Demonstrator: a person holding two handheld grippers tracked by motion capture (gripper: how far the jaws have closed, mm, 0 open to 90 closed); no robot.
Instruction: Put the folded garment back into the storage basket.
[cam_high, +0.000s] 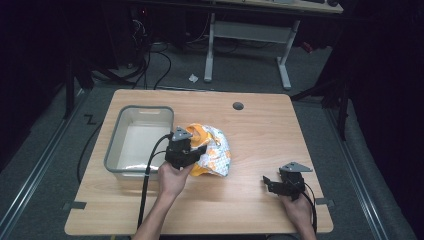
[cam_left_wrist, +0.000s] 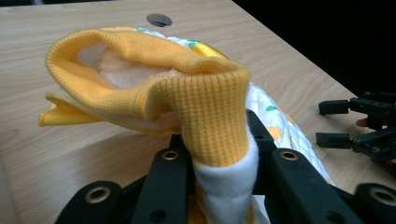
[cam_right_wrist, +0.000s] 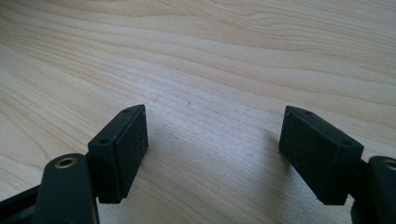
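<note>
On wooden table (cam_high: 260, 135) in dark room, left gripper (cam_high: 192, 150) fingers clamping garment (cam_high: 215, 150), right gripper (cam_high: 270, 184) fingers apart.

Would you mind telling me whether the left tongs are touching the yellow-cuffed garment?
Touching. In the left gripper view, the left tongs have both jaws pressed against the garment, pinching its yellow ribbed cuff between them.

A yellow-cuffed white garment (cam_high: 214, 150) with orange and green print lies beside a grey bin (cam_high: 116, 145) on light wood.
</note>
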